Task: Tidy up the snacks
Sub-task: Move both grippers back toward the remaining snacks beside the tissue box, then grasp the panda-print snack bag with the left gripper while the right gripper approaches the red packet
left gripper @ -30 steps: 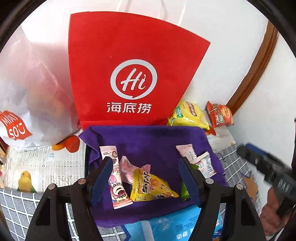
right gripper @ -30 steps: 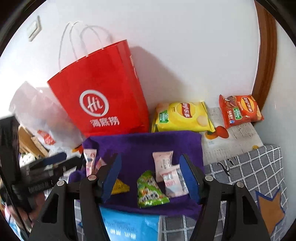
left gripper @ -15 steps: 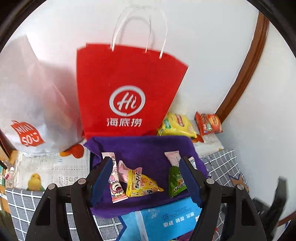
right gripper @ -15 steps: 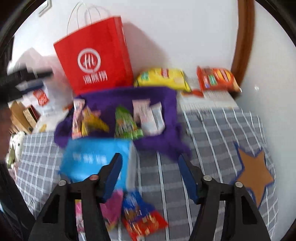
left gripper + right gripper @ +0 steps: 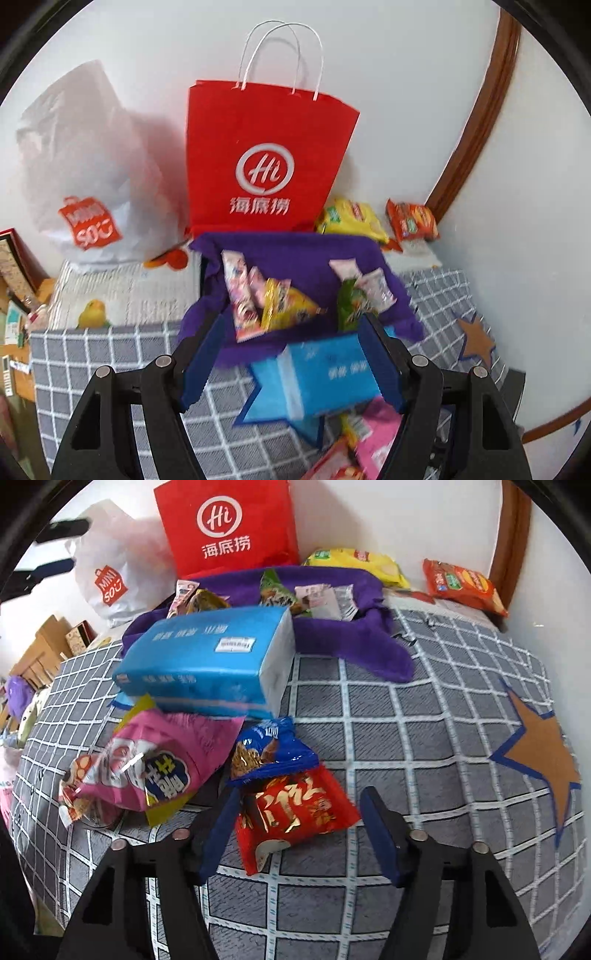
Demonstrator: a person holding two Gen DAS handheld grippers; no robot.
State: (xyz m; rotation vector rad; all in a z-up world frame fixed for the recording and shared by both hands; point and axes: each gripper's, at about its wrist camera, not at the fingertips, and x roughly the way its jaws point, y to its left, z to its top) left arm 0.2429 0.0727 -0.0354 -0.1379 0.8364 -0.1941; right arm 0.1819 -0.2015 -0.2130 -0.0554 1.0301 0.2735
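Item 1, right gripper (image 5: 297, 830): jaws spread wide, empty, low centre of the right wrist view. Between the blue pads lies a red snack packet (image 5: 291, 818), flat on the grey checked cover (image 5: 424, 738); we cannot tell whether either pad touches it.

Item 2, blue snack packet (image 5: 271, 751): just above the red one, its lower edge overlapping it. Left of both, a pink snack bag (image 5: 147, 760), partly tucked under a blue tissue pack (image 5: 210, 657) at centre frame.

Item 3, purple cloth (image 5: 354, 635): upper centre, carrying several small sorted packets (image 5: 325, 596).

Item 4, left gripper (image 5: 291, 363): jaws spread, holding nothing, lower centre of its own view, with the tissue pack showing between the pads.

Step in hand, as we judge it: picking up the next loose snack, the red packet.

Next move calls for: lowering, closing on the packet's body without catching the blue packet's edge, then carrying it to the cloth.
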